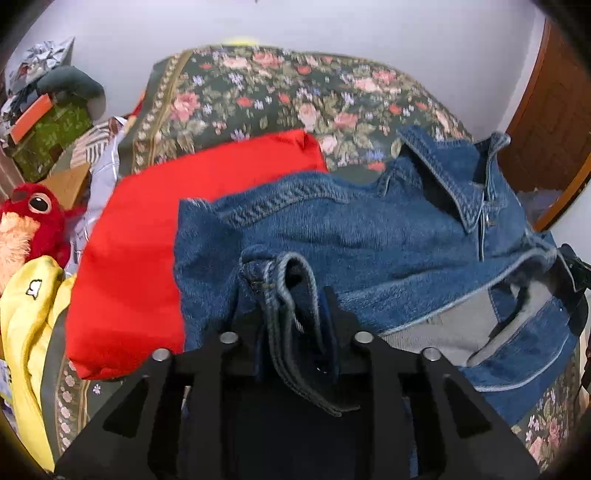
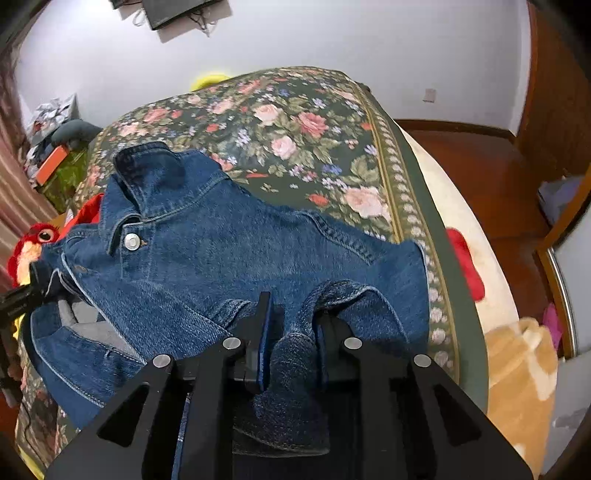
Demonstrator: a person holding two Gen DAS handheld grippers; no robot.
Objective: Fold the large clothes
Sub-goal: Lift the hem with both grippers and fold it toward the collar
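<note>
- Jacket [image 2: 229, 243] spread on floral bed [image 2: 295, 122], collar away from both grippers.
- Left gripper [image 1: 291, 314] pinching bunched hem edge.
- Right gripper [image 2: 291, 321] pinching denim fold at near edge.

- The denim jacket [image 1: 388, 240] covers the near stretch of the floral bedspread [image 1: 295, 92]; its lower hem runs out of sight behind the left tongs [image 1: 291, 314].
- A bunched fold of denim fills the gap in the right tongs [image 2: 291, 332], so the inner faces of the pads are mostly hidden.
- The red garment [image 1: 147, 258] is partly tucked beneath the jacket, its full outline not visible.
- The red plush toy [image 1: 33, 218] is cut off by the left edge of the view.
- The yellow cloth [image 1: 33, 314] runs out of the lower left edge.
- The clutter [image 1: 44, 110] on the far left is too blurred to identify.
- The dark object [image 2: 173, 11] on the wall is clipped by the top edge.
</note>
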